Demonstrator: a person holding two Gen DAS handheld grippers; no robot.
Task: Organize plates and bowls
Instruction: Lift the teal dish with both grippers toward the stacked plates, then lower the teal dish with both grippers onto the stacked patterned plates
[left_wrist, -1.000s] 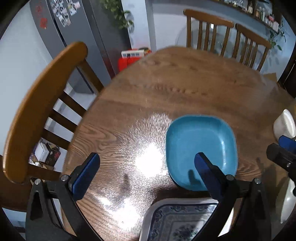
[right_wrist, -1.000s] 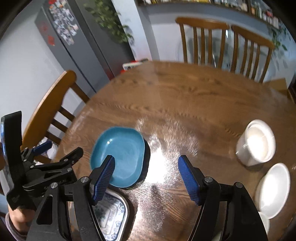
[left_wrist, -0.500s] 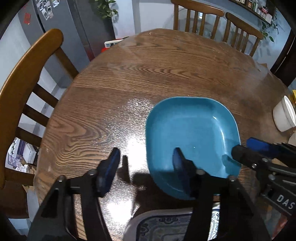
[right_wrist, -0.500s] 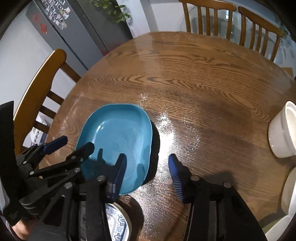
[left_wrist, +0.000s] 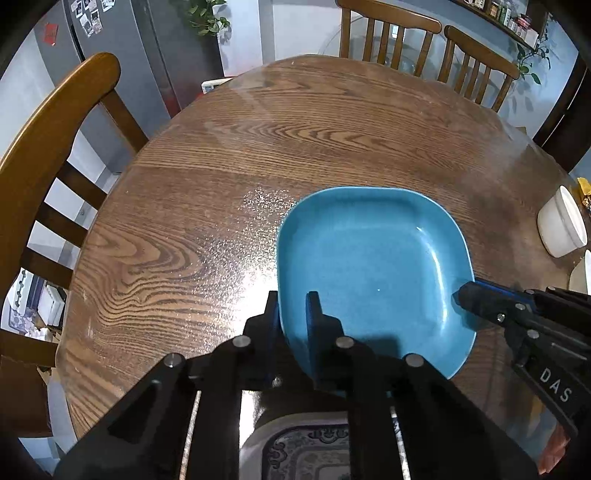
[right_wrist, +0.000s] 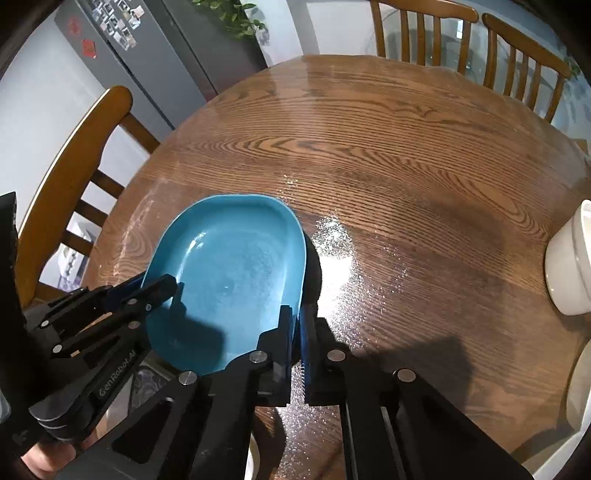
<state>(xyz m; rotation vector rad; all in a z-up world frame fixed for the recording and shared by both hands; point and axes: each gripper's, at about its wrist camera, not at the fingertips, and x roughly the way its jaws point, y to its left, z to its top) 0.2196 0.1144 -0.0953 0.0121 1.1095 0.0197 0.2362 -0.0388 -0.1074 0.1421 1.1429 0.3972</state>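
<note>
Blue, square, with rounded corners and a raised rim, the plate (left_wrist: 373, 266) lay on the round wooden table (left_wrist: 295, 122), toward the near edge. Both grippers met it at once, on opposite rims. The left gripper (left_wrist: 293, 314) straddled the plate's left rim in the left wrist view: 1 blue-padded finger stood outside the rim and the other inside the dish, and its jaws were closing with the rim between them, the pads appearing to touch it. The right gripper (right_wrist: 295, 325) straddled the right rim in the right wrist view, its 2 fingers drawn nearly together and clamped on the thin edge of the plate. Each gripper also showed in the other's camera, reaching in from the side.

Below the blue plate, at the near table edge, lay a white tray with a blue ornamental pattern (left_wrist: 314, 450), largely hidden behind the gripper bodies; the blue plate's near rim overlapped its far edge in the picture, though whether the 2 touched could not be told. A white bowl (left_wrist: 561, 229) stood well apart at the right side of the table, and a sliver of a second white dish (left_wrist: 580, 269) showed just beside it at the frame's margin. Glare marked the varnish between the plate and the left table edge.

Wooden chairs stood around the table: 1 on the left (left_wrist: 55, 155) and 2 on the far side (left_wrist: 388, 40). A grey refrigerator bearing magnets and photographs (right_wrist: 122, 48) stood behind, with a leafy plant (right_wrist: 236, 18) beside it.
</note>
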